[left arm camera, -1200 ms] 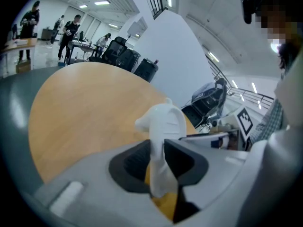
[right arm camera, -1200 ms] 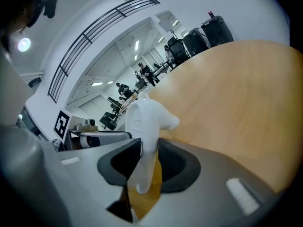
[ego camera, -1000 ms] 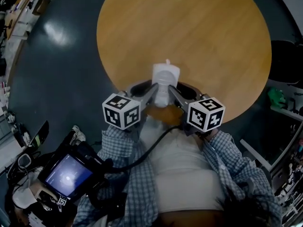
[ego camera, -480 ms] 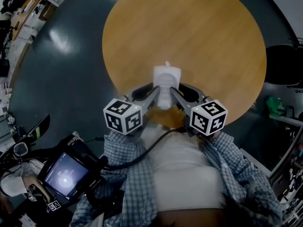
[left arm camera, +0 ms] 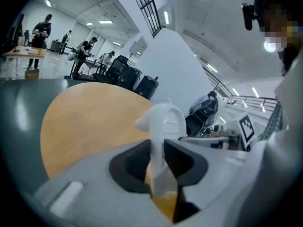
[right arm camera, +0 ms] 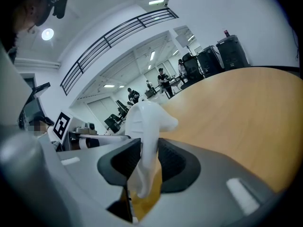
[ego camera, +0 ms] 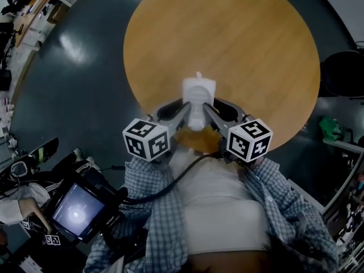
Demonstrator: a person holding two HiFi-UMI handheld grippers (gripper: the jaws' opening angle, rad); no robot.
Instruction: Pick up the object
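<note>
Low centre of the head view: left gripper and right gripper each clamped tight on the lower part of one white spouted plastic object, from opposite sides, probably to share and steady the hold. Beyond, across the upper frame, round wooden table; object over its near edge, seemingly lifted clear.
</note>
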